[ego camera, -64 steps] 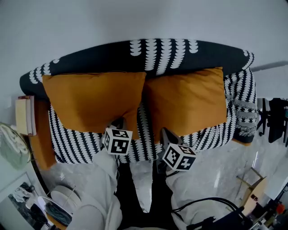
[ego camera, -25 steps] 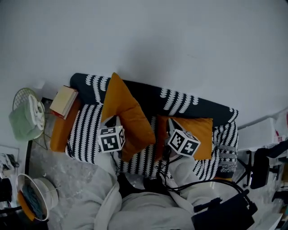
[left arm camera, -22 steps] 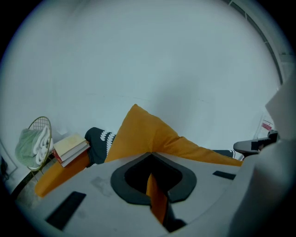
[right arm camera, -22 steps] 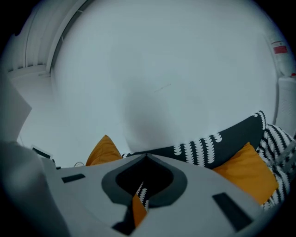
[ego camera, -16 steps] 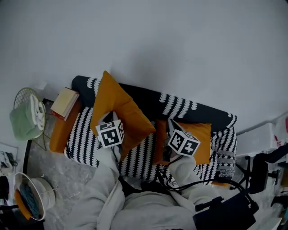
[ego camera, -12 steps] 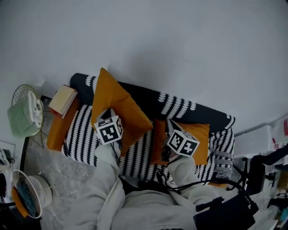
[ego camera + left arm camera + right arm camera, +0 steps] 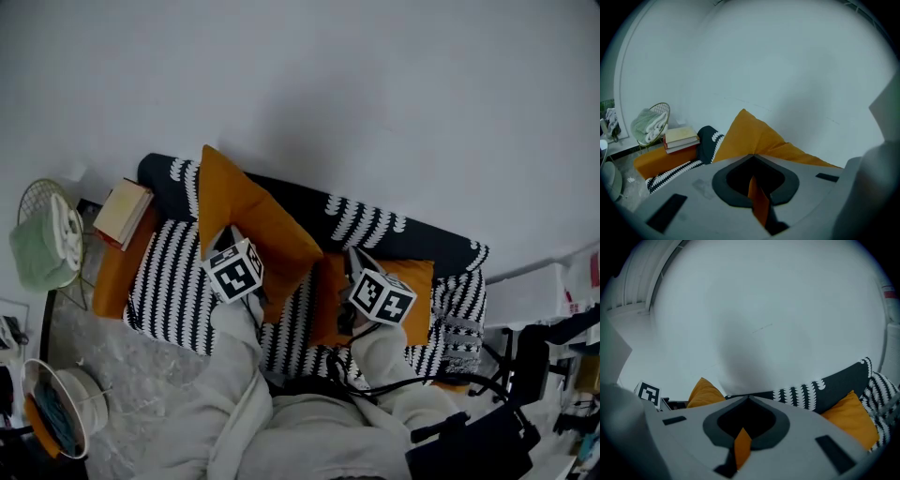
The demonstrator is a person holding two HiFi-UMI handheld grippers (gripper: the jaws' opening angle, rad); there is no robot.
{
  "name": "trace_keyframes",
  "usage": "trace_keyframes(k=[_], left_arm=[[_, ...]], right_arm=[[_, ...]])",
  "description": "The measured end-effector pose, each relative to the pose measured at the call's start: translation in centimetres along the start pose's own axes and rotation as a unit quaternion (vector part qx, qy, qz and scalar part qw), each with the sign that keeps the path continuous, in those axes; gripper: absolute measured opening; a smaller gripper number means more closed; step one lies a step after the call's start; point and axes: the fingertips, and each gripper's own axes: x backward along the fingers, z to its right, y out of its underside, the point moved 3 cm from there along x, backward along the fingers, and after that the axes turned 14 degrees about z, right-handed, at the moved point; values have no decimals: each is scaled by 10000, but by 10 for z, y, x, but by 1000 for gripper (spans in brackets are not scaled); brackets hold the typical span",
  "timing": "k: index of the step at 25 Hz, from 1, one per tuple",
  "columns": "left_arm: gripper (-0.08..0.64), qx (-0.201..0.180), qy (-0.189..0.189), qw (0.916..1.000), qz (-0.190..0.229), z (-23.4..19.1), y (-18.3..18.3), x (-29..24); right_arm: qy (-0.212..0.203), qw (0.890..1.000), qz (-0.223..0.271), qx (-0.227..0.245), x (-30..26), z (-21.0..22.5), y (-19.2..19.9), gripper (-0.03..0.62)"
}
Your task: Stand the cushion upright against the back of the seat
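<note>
The left hand-held gripper (image 7: 759, 208) pinches an orange fabric cushion (image 7: 253, 220), tilted over the black-and-white patterned sofa (image 7: 173, 291). The right hand-held gripper (image 7: 740, 446) pinches a second orange cushion (image 7: 412, 281).

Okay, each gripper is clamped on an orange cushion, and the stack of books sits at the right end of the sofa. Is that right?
Not quite: the stack of books sits at the left end of the sofa, as the head view shows. The rest holds: the left gripper is clamped on the raised orange cushion, and the right gripper on the other orange cushion.
</note>
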Motion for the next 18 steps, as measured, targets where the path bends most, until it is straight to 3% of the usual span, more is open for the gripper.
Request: trace_keyframes(k=[7, 11, 16, 18], left_arm=[[9, -72, -146, 9994, -321, 6, 19, -48], [9, -23, -2, 9979, -648, 9, 36, -74], [9, -191, 225, 9972, -684, 26, 40, -103], [9, -225, 232, 9982, -502, 27, 32, -113]], right_arm=[[453, 9986, -138, -235, -9, 31, 7, 61], [846, 9955, -230, -350, -2, 49, 18, 61], [1265, 9902, -241, -539, 8, 67, 28, 61], [1395, 9882, -234, -587, 13, 72, 31, 61]])
